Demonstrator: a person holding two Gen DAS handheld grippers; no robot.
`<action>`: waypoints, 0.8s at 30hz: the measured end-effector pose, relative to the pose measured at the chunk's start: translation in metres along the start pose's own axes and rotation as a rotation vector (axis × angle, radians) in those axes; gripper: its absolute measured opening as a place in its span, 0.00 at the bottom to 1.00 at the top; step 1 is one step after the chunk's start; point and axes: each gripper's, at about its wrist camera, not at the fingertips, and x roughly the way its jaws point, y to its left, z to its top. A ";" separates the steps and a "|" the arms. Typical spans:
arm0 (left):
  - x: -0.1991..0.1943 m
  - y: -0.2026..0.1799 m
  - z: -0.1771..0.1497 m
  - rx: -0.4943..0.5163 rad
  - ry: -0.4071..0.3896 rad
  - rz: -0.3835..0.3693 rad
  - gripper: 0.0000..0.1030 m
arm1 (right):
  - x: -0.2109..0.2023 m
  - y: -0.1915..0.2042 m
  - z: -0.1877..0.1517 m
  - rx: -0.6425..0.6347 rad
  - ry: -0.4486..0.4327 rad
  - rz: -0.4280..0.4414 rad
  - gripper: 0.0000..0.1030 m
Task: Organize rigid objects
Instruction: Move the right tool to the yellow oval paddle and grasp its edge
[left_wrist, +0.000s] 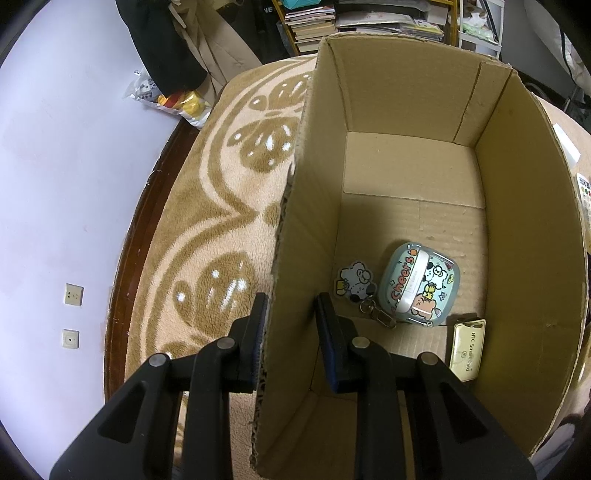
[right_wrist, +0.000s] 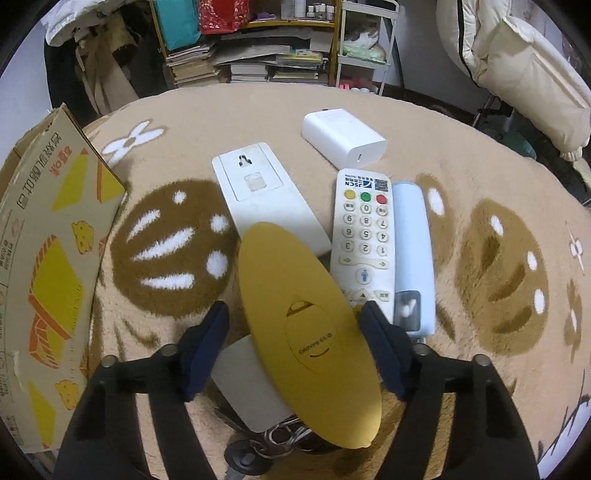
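One white slab (right_wrist: 251, 384) lies half hidden under the yellow oval case (right_wrist: 306, 321).

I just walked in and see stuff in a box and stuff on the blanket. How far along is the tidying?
Done: a cartoon earbud case and gold card lie in the cardboard box, which the left gripper clamps by its wall. In hand: the right gripper straddles the yellow oval item, not yet gripping. Left: remote, white charger.
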 end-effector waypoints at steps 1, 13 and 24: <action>0.000 0.000 0.000 0.000 0.000 -0.001 0.24 | -0.001 -0.001 0.000 0.001 -0.002 0.002 0.66; 0.003 0.000 0.000 0.001 0.009 -0.007 0.24 | -0.020 0.006 0.005 -0.047 -0.080 -0.002 0.30; 0.008 -0.003 -0.001 0.008 0.019 0.003 0.24 | -0.041 -0.002 0.014 -0.052 -0.159 -0.101 0.06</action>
